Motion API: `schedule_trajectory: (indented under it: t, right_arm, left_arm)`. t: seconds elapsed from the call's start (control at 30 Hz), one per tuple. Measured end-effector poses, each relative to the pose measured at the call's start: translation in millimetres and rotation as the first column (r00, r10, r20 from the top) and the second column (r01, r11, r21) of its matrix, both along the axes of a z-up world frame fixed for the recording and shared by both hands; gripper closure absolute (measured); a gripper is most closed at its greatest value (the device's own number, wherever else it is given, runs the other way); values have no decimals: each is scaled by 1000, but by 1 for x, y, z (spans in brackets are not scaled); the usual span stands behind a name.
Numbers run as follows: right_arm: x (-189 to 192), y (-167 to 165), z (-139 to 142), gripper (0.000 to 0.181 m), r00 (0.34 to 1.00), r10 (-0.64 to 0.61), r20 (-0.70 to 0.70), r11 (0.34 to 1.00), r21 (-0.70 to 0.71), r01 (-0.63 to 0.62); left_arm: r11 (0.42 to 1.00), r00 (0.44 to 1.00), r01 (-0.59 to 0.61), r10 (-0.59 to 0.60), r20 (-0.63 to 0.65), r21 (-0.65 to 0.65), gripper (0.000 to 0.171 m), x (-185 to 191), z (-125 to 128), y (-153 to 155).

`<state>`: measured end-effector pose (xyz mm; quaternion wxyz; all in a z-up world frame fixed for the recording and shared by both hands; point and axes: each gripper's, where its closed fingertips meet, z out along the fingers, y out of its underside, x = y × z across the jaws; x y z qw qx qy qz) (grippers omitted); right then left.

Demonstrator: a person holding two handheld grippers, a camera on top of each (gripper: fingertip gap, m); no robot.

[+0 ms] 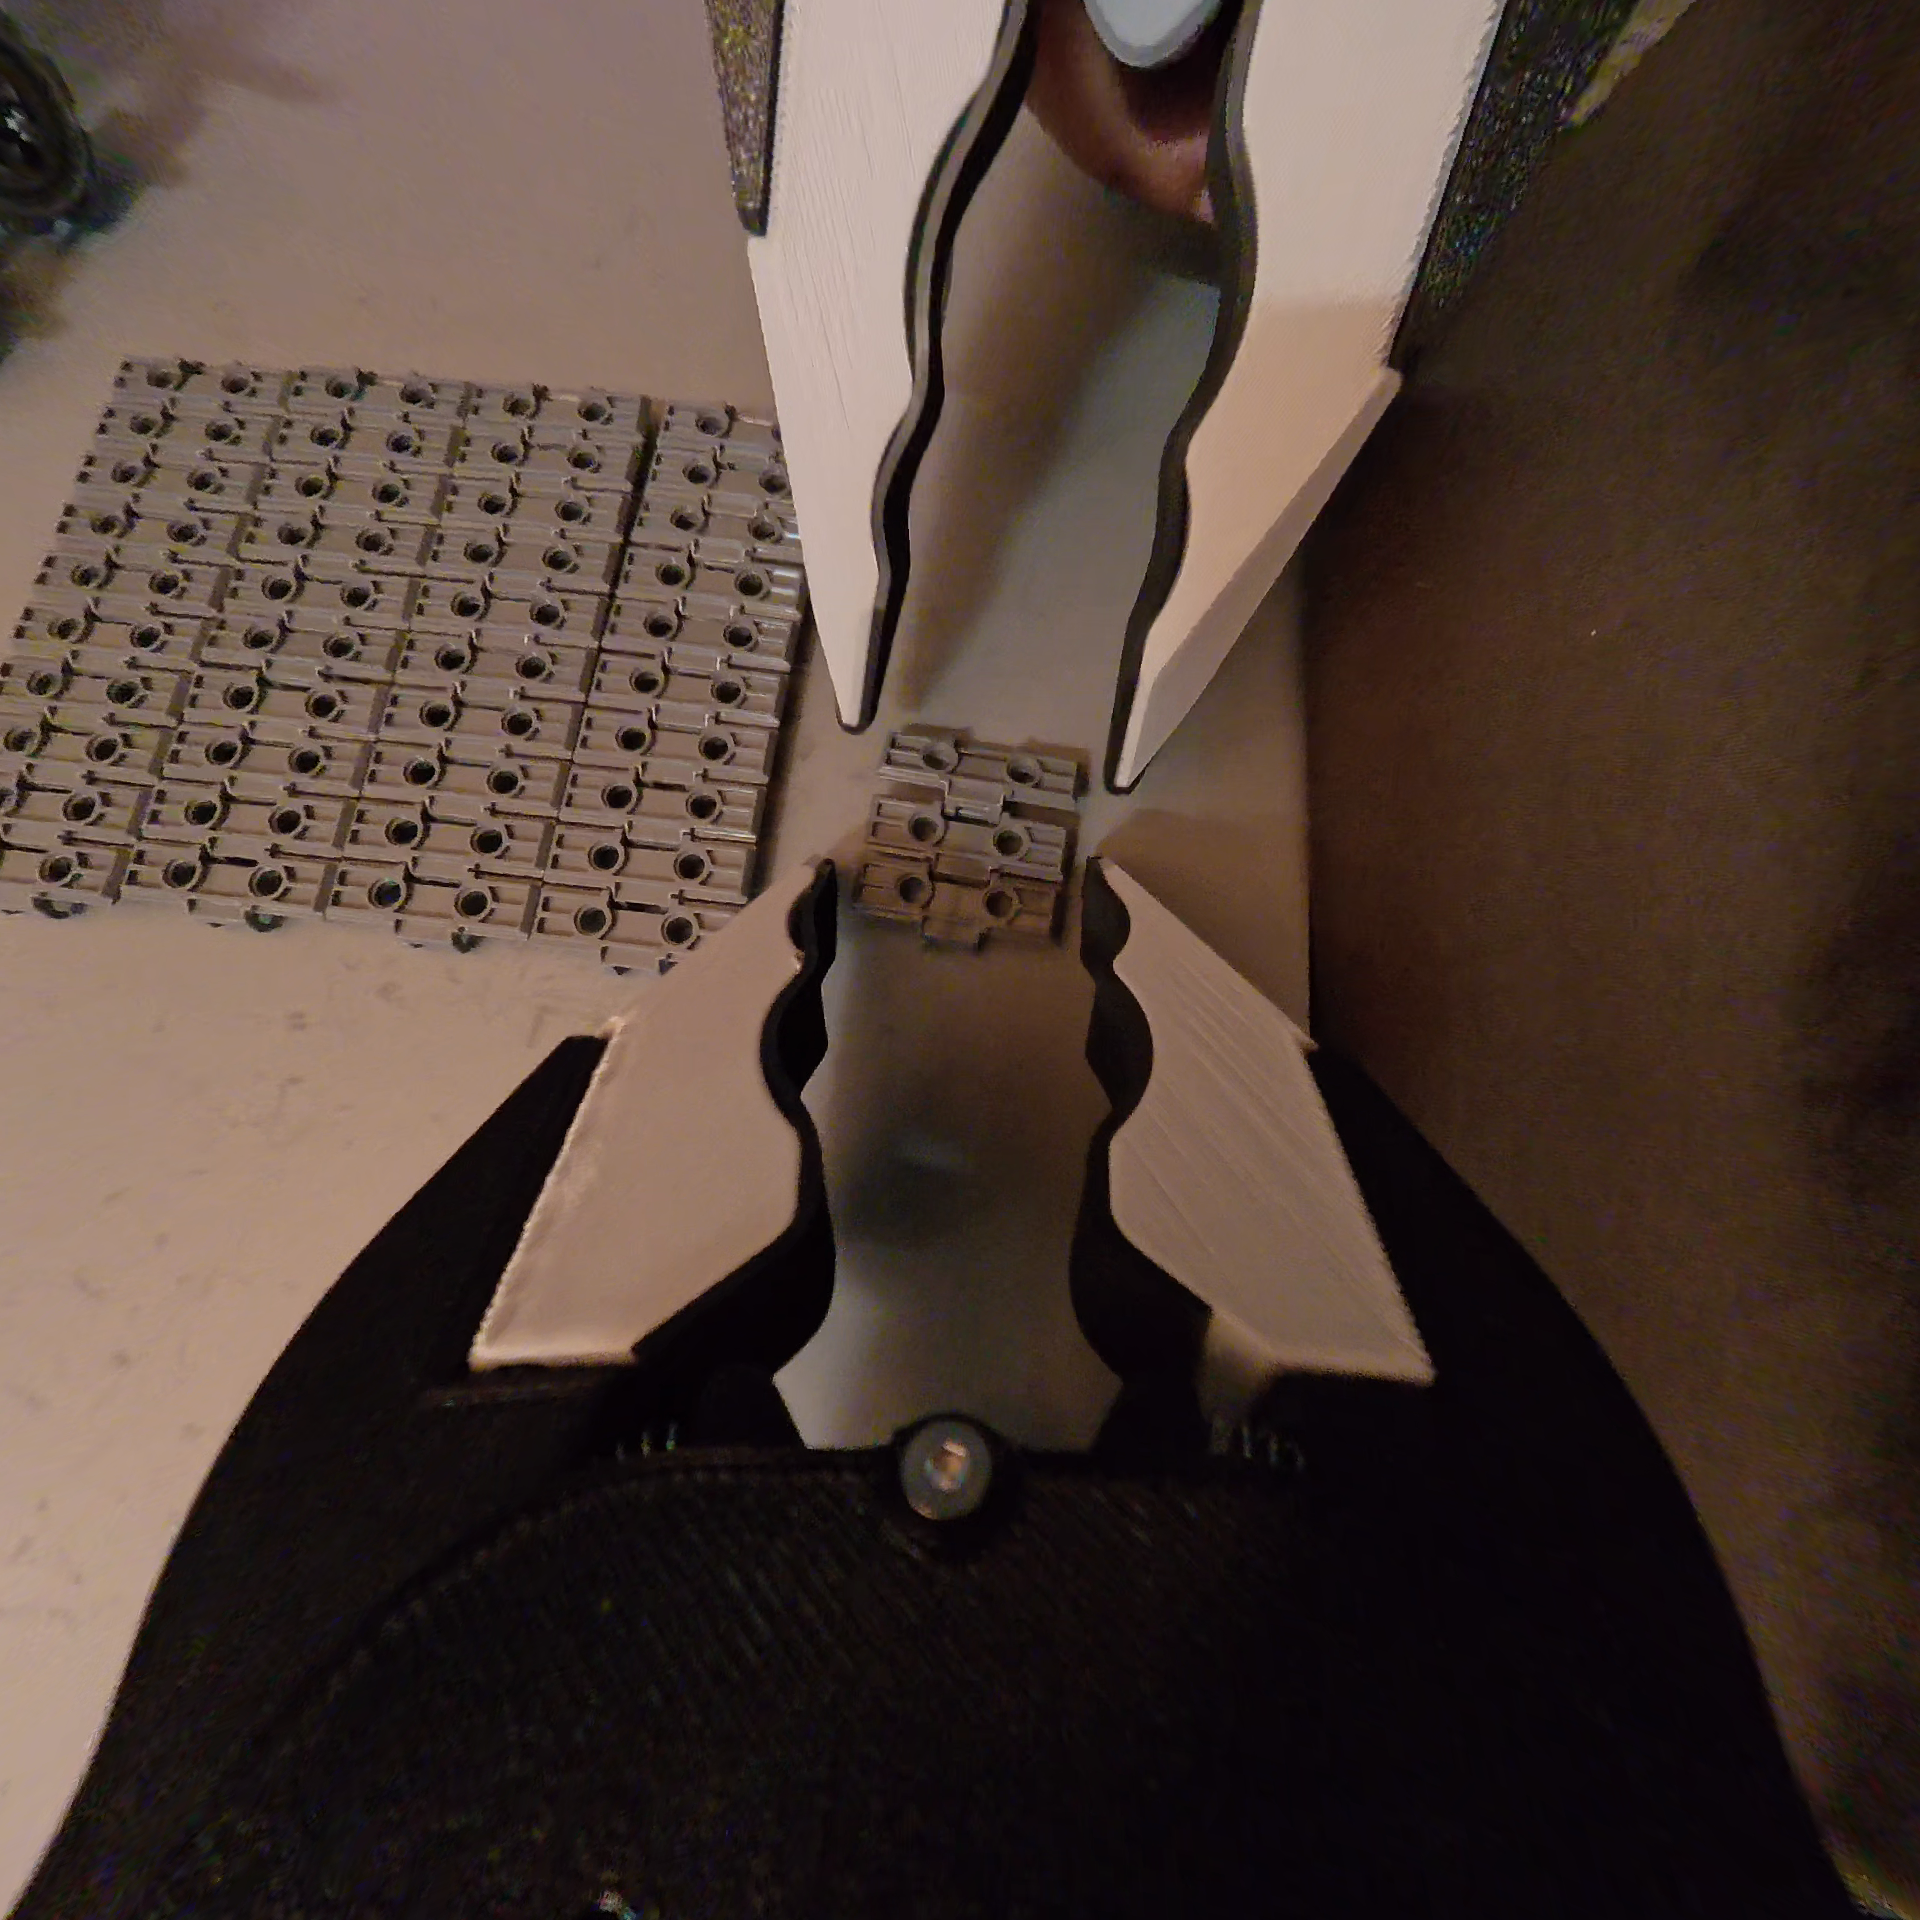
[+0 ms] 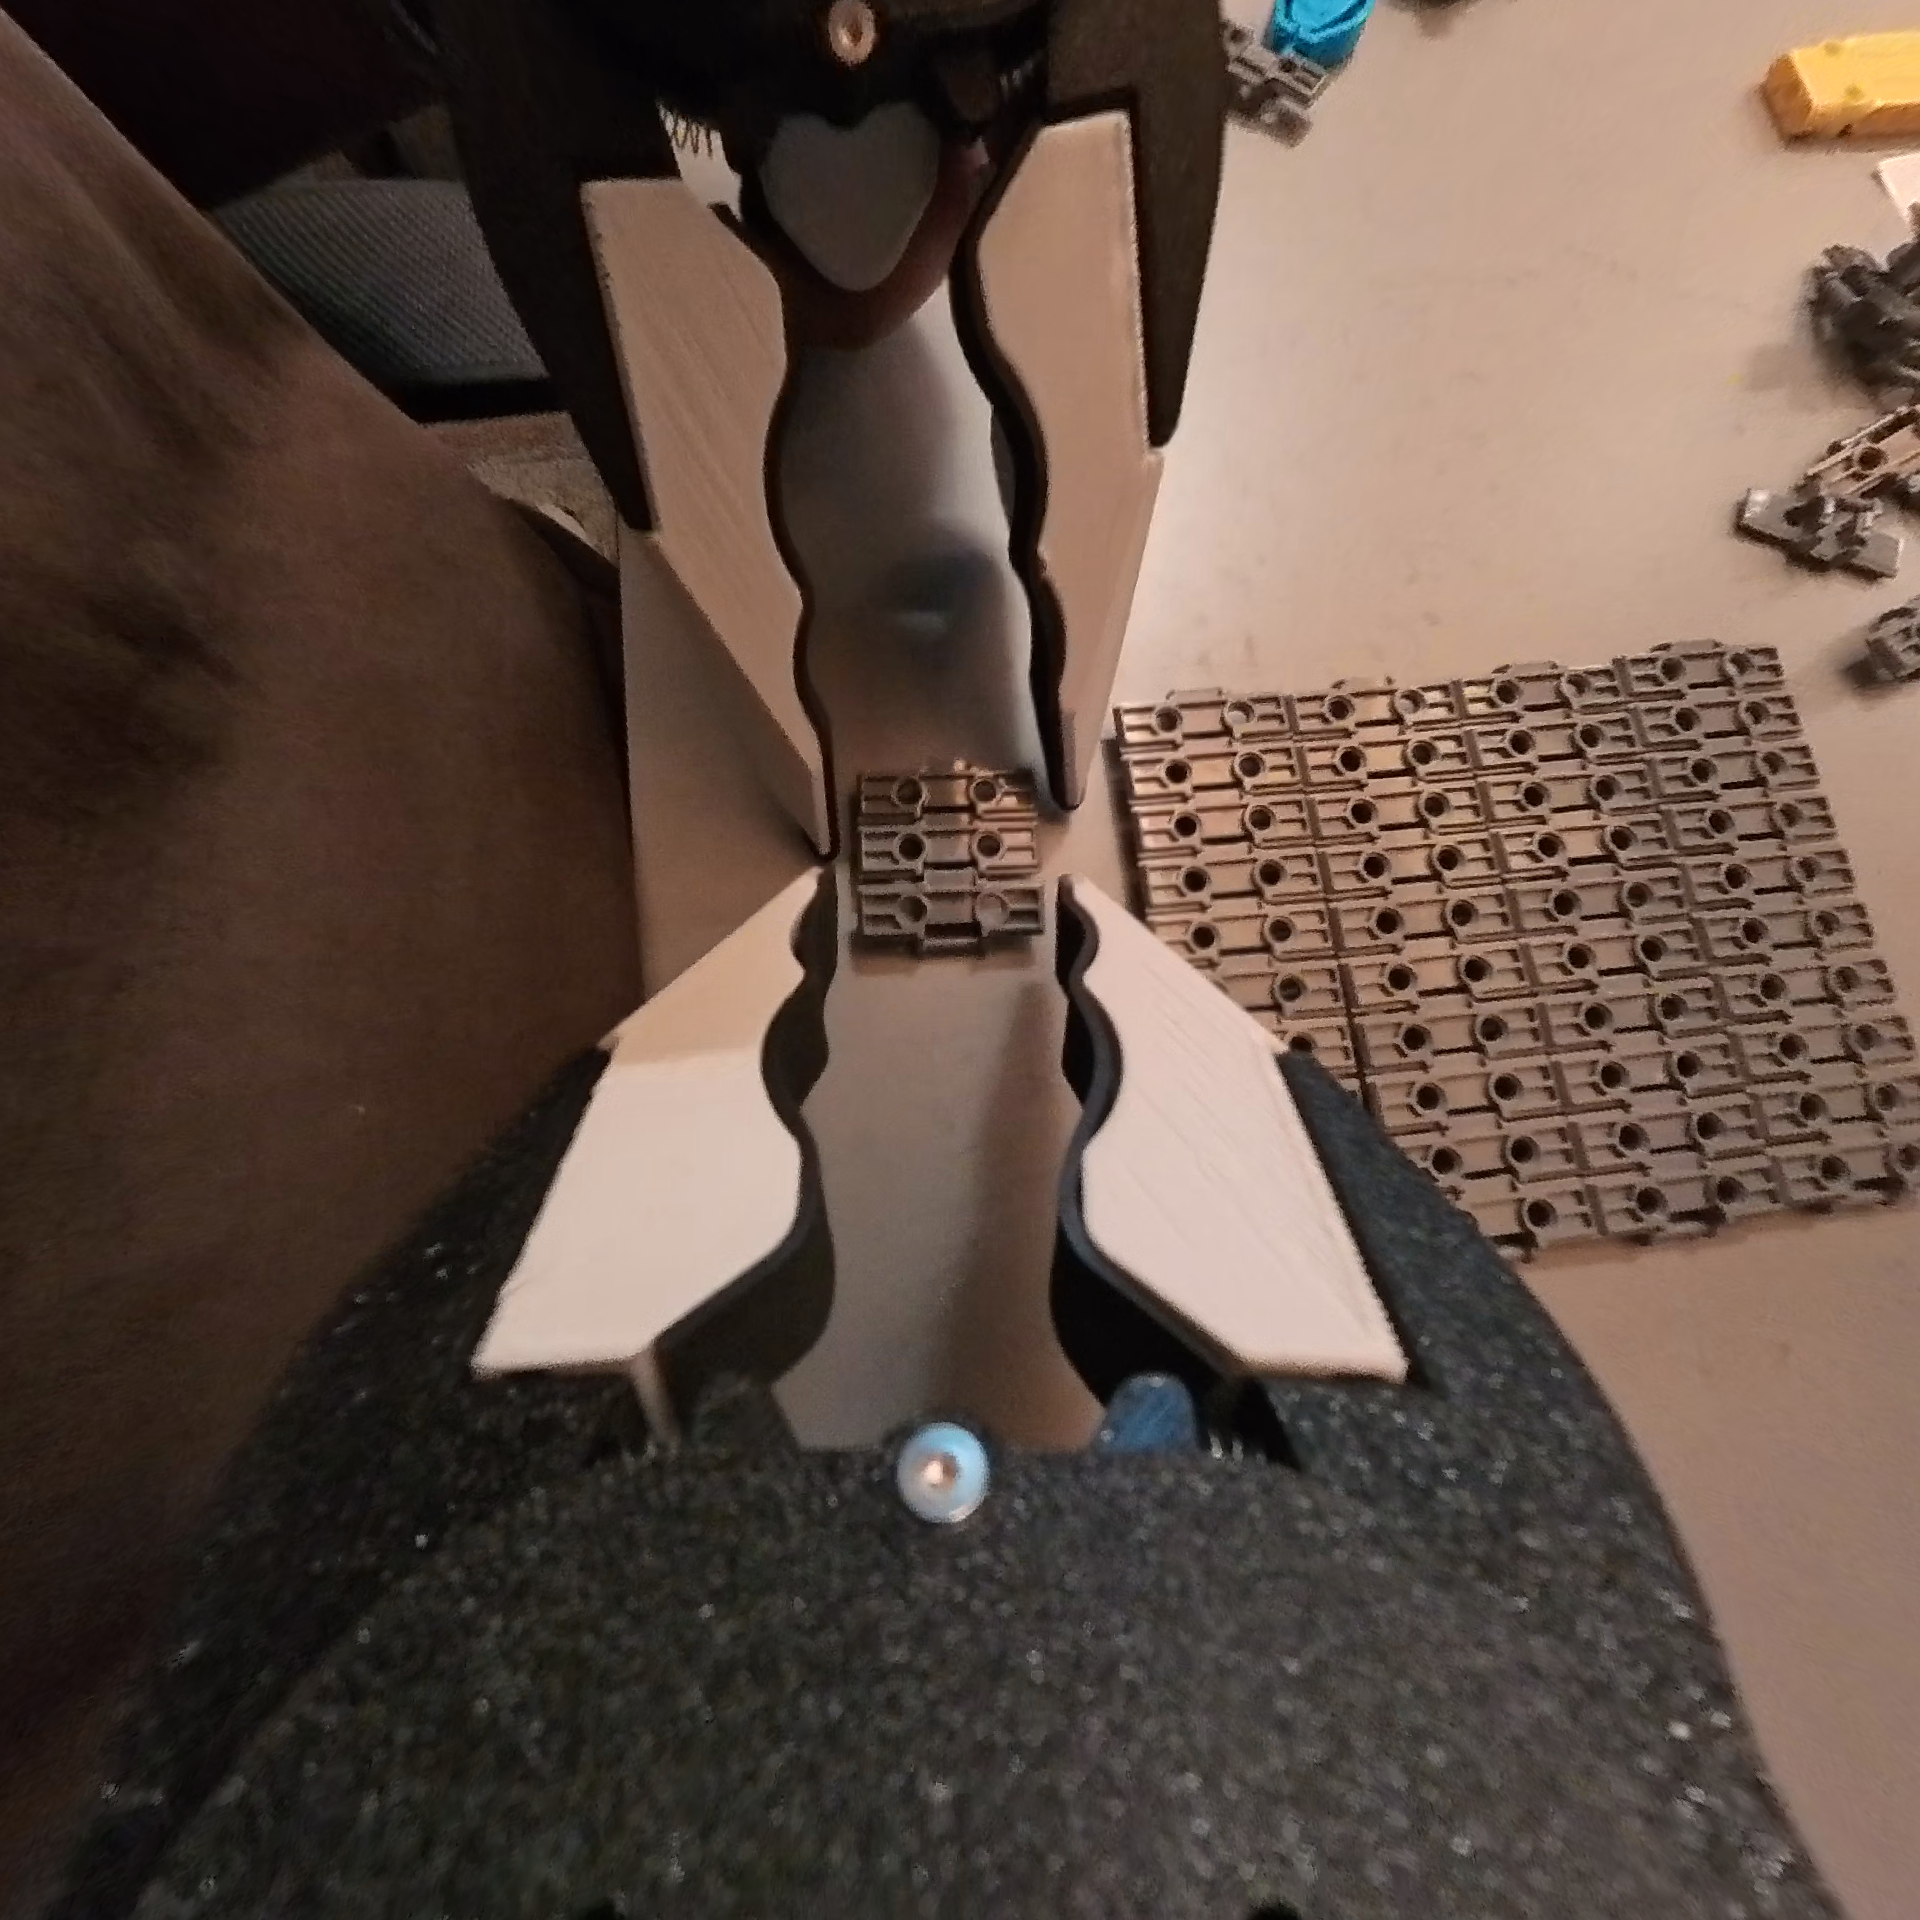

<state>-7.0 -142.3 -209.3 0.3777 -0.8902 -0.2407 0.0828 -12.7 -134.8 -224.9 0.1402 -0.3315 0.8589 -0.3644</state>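
Observation:
A small grey block of interlocked plastic pieces (image 1: 971,842) lies on the pale table (image 1: 312,1143) close to its edge. My left gripper (image 1: 961,878) is open, its two fingertips on either side of the block's near end with narrow gaps. My right gripper (image 1: 987,748) comes from the opposite side, open, its tips flanking the block's far end. In the right wrist view the block (image 2: 945,862) sits between my right gripper (image 2: 943,894) and the facing left gripper (image 2: 945,821). A large grey mat of the same pieces (image 1: 395,644) lies flat beside them.
The table edge runs just beside the block, with dark brown ground (image 1: 1610,831) beyond it. The mat also shows in the right wrist view (image 2: 1538,935). Loose dark grey pieces (image 2: 1839,520), a yellow block (image 2: 1839,94) and a blue object (image 2: 1320,26) lie farther off. Less than 4 cm separates the two grippers' tips. The blue object (image 2: 1320,26) is about equally far from each gripper, around 25 cm.

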Motion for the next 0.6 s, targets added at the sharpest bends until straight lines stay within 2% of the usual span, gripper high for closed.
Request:
schedule_trajectory:
  t: [0.07, 0.13, 0.2, 0.6]
  right_arm:
    - [1, 1, 3, 148, 1000, -11, -21, 1000, 7, 12]
    - [3, 1, 1, 170, 1000, -19, -24, 1000, 1, 19]
    - [4, 1, -2, 181, 1000, -19, -11, 1000, -9, 19]
    - [-1, 1, -8, 181, 1000, -2, -16, 995, -104, 1]
  left_arm:
    - [1000, 1000, 0, 0, 10, -11, 126, 1, 1, 0]
    - [1000, 1000, 1, -1, 8, -9, 127, 1, 0, 0]
    - [1000, 1000, 8, -8, 3, 0, 129, 0, -1, 0]
    - [1000, 1000, 19, -19, 1, 1, 132, 0, -2, -1]
